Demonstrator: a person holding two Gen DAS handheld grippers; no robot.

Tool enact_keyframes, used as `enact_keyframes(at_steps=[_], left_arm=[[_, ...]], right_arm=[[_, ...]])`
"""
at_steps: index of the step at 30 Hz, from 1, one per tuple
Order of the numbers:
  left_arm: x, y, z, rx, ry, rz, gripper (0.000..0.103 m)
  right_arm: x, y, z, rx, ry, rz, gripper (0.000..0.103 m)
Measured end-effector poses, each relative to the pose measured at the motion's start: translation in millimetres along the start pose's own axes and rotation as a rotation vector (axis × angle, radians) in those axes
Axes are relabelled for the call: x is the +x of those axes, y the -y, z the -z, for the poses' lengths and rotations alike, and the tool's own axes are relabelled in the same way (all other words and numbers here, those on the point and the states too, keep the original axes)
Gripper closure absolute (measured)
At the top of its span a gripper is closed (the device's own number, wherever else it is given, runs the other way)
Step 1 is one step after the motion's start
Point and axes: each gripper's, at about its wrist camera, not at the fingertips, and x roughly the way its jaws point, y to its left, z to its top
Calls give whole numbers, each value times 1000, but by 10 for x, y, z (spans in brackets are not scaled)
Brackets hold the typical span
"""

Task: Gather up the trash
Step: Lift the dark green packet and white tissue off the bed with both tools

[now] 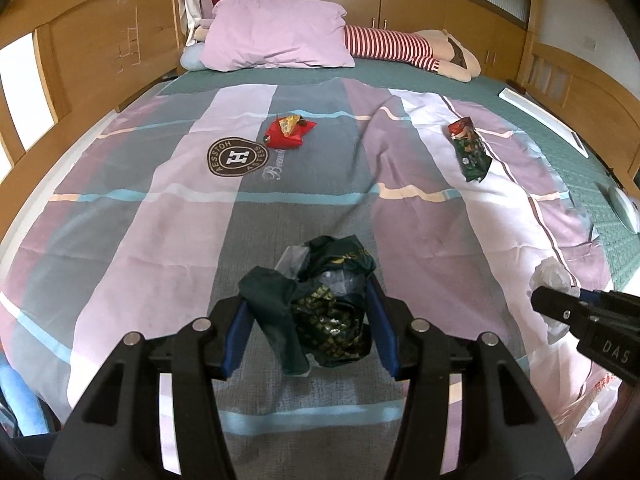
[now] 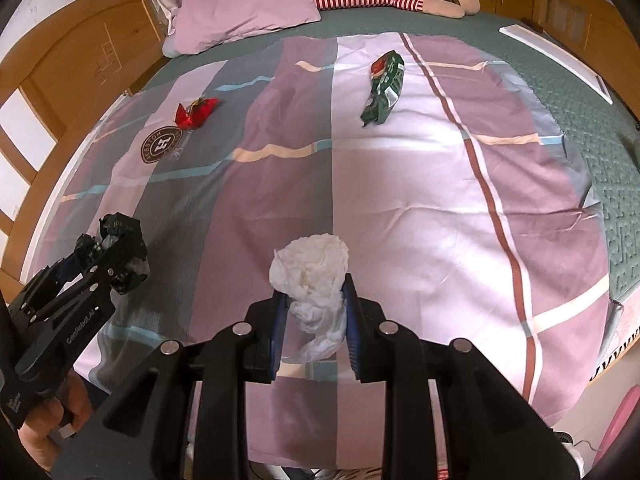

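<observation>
My left gripper (image 1: 310,320) is shut on a crumpled dark green plastic bag (image 1: 326,300) near the foot of the bed; it also shows in the right wrist view (image 2: 122,248). My right gripper (image 2: 314,316) is shut on a white crumpled tissue wad (image 2: 310,276), seen in the left wrist view at the right edge (image 1: 550,276). A red snack wrapper (image 1: 288,131) (image 2: 196,112) lies by the round logo. A green snack packet (image 1: 470,148) (image 2: 382,88) lies farther right on the sheet.
A striped purple and grey sheet (image 1: 180,220) covers the bed. A lilac pillow (image 1: 276,34) and a striped plush doll (image 1: 400,46) lie at the head. Wooden bed rails (image 1: 80,48) stand on both sides. A white flat object (image 1: 544,120) lies at the right edge.
</observation>
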Motion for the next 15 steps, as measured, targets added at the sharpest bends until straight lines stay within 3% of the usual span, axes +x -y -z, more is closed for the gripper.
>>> enact_keyframes(at_steps=[15], left_arm=[[11, -82, 1, -32, -6, -30, 50]], right_arm=[[-12, -68, 55, 1, 1, -11, 76]])
